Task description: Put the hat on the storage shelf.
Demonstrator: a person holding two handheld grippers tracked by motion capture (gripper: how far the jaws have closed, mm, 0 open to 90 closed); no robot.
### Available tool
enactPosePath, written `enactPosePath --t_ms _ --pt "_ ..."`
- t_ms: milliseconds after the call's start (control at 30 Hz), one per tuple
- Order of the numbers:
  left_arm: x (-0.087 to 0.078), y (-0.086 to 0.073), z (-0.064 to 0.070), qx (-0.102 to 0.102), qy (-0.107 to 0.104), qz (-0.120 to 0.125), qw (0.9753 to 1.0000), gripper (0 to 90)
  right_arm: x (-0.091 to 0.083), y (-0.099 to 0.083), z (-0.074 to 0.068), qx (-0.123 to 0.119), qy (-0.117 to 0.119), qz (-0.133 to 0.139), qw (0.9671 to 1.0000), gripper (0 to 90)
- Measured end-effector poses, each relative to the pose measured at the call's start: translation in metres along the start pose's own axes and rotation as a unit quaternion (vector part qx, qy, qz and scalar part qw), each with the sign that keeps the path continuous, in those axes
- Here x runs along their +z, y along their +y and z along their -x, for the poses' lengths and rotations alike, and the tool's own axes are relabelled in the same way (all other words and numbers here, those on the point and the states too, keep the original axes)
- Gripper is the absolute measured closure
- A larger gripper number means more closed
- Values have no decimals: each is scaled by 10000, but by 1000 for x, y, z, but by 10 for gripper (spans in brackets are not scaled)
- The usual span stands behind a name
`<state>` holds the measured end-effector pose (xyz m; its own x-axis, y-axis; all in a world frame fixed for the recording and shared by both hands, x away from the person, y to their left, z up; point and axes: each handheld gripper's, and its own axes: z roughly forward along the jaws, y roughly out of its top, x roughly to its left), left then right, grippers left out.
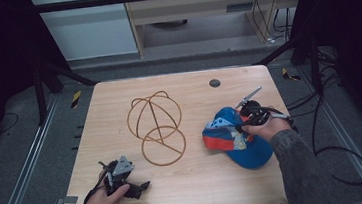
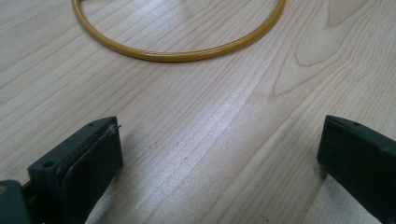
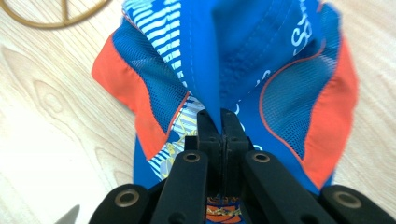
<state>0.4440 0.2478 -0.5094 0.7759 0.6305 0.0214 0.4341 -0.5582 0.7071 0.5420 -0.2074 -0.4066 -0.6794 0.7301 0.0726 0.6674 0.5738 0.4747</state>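
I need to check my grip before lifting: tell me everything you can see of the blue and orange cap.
The blue and orange fabric cap lies on the pale wooden table at its right side, apart from the golden wire hat stand. It has blue mesh panels, orange side panels, patches of white stripes and white lettering too partial to read. The cloth is bunched into a ridge, and the right tool is shut on that blue fold. The left tool is open and away from it.

Right gripper (image 1: 249, 118) clamped on blue-orange cap (image 1: 233, 139) at bench's (image 1: 201, 180) three o'clock; left gripper (image 1: 126, 180) at seven.
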Motion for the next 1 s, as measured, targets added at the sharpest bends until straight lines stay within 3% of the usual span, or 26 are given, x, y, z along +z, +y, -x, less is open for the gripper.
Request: enactPosePath --t_ms 467,700,1000 --pt "0 0 0 -1 0 1 10000 0 -56 7 -8 -78 -43 678 9977 899" --pt "0 0 0 -7 -4 8 10000 0 -65 11 -15 -246 -47 765 9968 899" --pt "0 0 0 -27 1 24 10000 0 -76 11 -16 -241 -66 908 9956 899"
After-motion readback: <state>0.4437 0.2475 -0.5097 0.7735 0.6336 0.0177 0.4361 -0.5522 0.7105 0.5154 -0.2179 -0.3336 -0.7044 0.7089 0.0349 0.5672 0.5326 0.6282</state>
